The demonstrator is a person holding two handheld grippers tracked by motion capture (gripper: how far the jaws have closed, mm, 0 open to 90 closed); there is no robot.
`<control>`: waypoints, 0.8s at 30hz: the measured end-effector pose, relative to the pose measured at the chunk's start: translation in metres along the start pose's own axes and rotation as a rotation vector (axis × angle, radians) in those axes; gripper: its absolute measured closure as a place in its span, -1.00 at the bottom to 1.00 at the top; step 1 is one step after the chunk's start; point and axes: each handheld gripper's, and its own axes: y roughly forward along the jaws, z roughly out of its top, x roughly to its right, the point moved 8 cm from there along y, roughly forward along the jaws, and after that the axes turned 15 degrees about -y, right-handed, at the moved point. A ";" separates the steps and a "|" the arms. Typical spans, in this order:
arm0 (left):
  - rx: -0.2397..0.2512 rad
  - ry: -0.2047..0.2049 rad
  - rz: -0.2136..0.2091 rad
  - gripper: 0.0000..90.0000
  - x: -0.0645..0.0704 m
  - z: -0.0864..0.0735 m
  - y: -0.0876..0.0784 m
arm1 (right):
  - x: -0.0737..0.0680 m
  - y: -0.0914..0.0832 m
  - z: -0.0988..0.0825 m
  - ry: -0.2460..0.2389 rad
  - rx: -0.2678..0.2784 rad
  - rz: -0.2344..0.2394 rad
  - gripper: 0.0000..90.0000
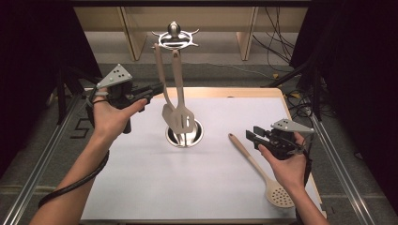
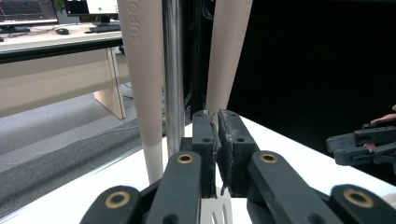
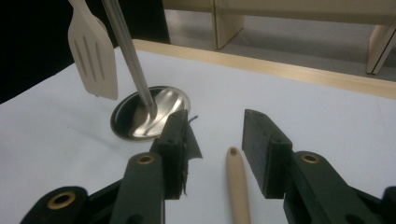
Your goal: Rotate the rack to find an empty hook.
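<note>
The right tool hangs released over the table, its jaws straddling the handle tip of the beige slotted plastic spoon. The spoon lies flat, its long axis running from the jaws back toward the person. A straight drop reaches it. The left tool is clenched beside the steel rack pole; whether it pinches the hanging beige spatula I cannot tell.

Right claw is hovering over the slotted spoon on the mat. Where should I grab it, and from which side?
Grip the slotted spoon low on its straight handle, just behind the end nearest the stand. Come straight down with the right claw, jaws across the handle. It lies flat and narrow there; the wide perforated bowl sits under the hand.
</note>
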 end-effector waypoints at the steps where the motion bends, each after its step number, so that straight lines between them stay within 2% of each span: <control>1: 0.007 0.001 -0.001 0.91 0.000 0.002 -0.001 | -0.001 0.000 0.000 0.014 -0.004 0.010 0.38; 3: 0.024 -0.005 -0.005 0.96 0.002 0.007 -0.002 | 0.000 0.000 0.001 0.008 -0.005 0.005 0.40; 4: 0.029 -0.009 -0.008 0.97 0.003 0.009 -0.002 | -0.004 0.000 0.000 0.047 -0.009 0.026 0.42; 6: 0.027 -0.012 -0.006 0.98 0.004 0.014 -0.002 | -0.003 0.001 -0.002 0.052 -0.026 0.030 0.46; 11: 0.070 -0.029 -0.001 0.98 0.006 0.032 -0.002 | 0.003 0.004 -0.008 0.026 -0.055 0.023 0.63; 14: 0.086 -0.017 0.003 0.98 0.008 0.040 -0.003 | 0.004 0.003 -0.012 0.040 -0.089 0.015 0.68; 15: 0.094 -0.016 0.001 0.98 0.009 0.043 -0.002 | 0.003 0.005 -0.013 0.044 -0.083 0.019 0.69; 17: 0.112 0.009 0.003 0.98 0.008 0.049 -0.002 | 0.006 0.005 -0.016 0.022 -0.108 0.015 0.72; 22: 0.142 0.008 0.000 0.98 0.009 0.059 -0.003 | 0.006 0.006 -0.017 0.004 -0.120 0.013 0.73; 23: 0.148 0.007 0.001 0.98 0.010 0.060 -0.003 | 0.005 0.006 -0.016 0.009 -0.112 0.013 0.73; 24: 0.154 0.007 -0.001 0.98 0.010 0.062 -0.003 | 0.002 0.006 -0.015 0.046 -0.111 0.003 0.73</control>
